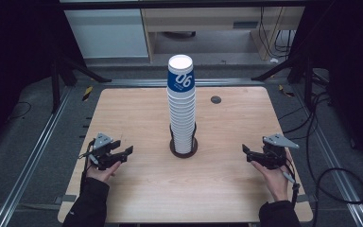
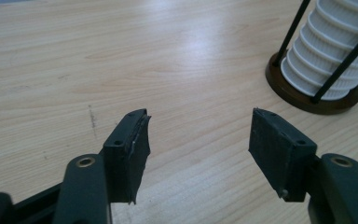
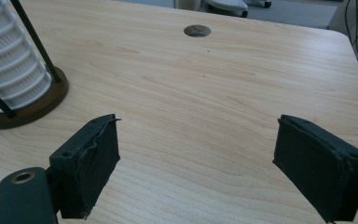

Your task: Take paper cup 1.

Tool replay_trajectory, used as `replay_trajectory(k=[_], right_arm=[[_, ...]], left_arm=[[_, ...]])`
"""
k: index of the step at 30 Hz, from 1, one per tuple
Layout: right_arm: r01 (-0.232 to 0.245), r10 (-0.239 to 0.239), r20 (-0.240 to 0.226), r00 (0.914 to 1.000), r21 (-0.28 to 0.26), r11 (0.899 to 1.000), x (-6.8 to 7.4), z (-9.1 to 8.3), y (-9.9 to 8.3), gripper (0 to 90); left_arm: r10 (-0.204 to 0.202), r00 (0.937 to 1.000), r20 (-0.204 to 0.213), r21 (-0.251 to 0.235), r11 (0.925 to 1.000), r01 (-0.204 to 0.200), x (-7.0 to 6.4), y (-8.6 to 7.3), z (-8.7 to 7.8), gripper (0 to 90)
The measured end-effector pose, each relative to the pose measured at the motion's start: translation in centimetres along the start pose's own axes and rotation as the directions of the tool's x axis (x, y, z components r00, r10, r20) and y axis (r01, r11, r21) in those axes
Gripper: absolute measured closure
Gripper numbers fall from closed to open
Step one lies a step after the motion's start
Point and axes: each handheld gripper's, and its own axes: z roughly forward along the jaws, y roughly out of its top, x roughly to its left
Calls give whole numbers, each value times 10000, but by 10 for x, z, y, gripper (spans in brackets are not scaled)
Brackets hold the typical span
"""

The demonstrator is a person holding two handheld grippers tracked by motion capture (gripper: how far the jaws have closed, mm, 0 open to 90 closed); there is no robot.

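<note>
A tall stack of white paper cups (image 1: 182, 106) stands upside down in a round dark holder (image 1: 184, 147) with thin black rods, at the table's middle. The top cup carries a blue band marked 06 (image 1: 181, 80). My left gripper (image 1: 127, 152) rests on the table left of the stack, open, nothing between its jaws. My right gripper (image 1: 246, 152) rests to the right of the stack, open and empty too. The left gripper view has the stack (image 2: 328, 56) at upper right beyond the open gripper (image 2: 198, 140). The right gripper view has the stack (image 3: 9, 60) at upper left beyond the open gripper (image 3: 196, 154).
The light wooden table (image 1: 137, 113) has a round cable hole (image 1: 215, 99) near its far edge, seen as a hole (image 3: 197, 31) in the right gripper view. Metal rails (image 1: 33, 156) and black cables (image 1: 326, 170) run along the floor on both sides.
</note>
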Motion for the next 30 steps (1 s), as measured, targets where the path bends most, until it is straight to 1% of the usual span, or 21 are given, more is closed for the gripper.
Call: replay_trajectory(k=[2,4,5,7,8,9,11,12,13,15,17,19,20,22,23,25,26,27,28,29,30], right_arm=[[-116,112,-213,9997,-188,9998,-1,-1,1,139],[-4,0,-236,9997,-201,9998,-1,-1,1,139],[-4,0,-236,9997,-201,9998,-1,-1,1,139],[108,-113,-329,9994,-161,9998,1,-1,2,139],[-48,36,-466,9989,-259,9997,2,-2,5,141],[-47,30,-476,9989,-357,9994,3,-2,7,142],[22,-42,-454,9990,-447,9990,4,-3,10,144],[18,-40,-465,9989,-479,9989,6,-4,13,144],[89,-137,-628,9979,-760,9971,9,-6,20,145],[100,-175,-847,9963,-881,9961,11,-7,26,144],[90,-174,-884,9959,-940,9955,12,-7,28,143],[51,-161,-1028,9946,-1064,9943,13,-8,38,144],[51,-161,-1028,9946,-1064,9943,13,-8,38,144],[-10,-159,-1291,9915,-1299,9915,18,-12,48,153],[-10,-159,-1291,9915,-1299,9915,18,-12,48,153],[314,-542,-1332,9896,-1673,9854,26,-18,60,147],[367,-620,-1393,9883,-1773,9835,29,-20,65,146],[367,-620,-1393,9883,-1773,9835,29,-20,65,146],[389,-724,-1684,9831,-1948,9801,34,-25,75,145],[389,-724,-1684,9831,-1948,9801,34,-25,75,145],[494,-904,-1885,9779,-2117,9761,40,-28,86,140]], left_arm=[[72,10000,53,46,10000,-72,-3,1,0,348],[86,10000,-11,44,10000,-86,-4,2,0,330],[80,9999,73,41,10000,-81,-4,2,-1,330],[145,9999,73,60,9999,-145,-4,3,-2,297],[226,9996,182,-13,9997,-226,-4,5,-3,280],[249,9994,255,-36,9997,-248,-5,6,-3,272],[256,9992,322,-96,9996,-253,-5,7,-2,263],[153,9993,353,-181,9997,-146,-5,7,-3,250],[15,9990,442,-196,9998,-6,-4,7,-2,246],[-54,9989,462,-161,9999,62,-3,7,-2,227],[-76,9985,535,-79,9999,80,-2,6,-1,223],[-144,9980,616,-123,9998,152,-1,7,-2,215],[-144,9980,616,-123,9998,152,-1,7,-2,214],[-175,9978,637,-142,9997,184,-1,7,-3,209],[-154,9982,585,-140,9998,162,-1,7,-3,209],[-108,9982,592,-92,9999,114,-2,7,-3,198],[-123,9981,609,-82,9999,128,-2,7,-3,195],[-123,9981,609,-82,9999,128,-2,7,-3,192],[-120,9979,630,-68,9999,125,-1,7,-2,192],[-120,9979,630,-68,9999,125,-1,7,-2,191],[-152,9978,640,-42,9999,155,-1,6,-2,190]])
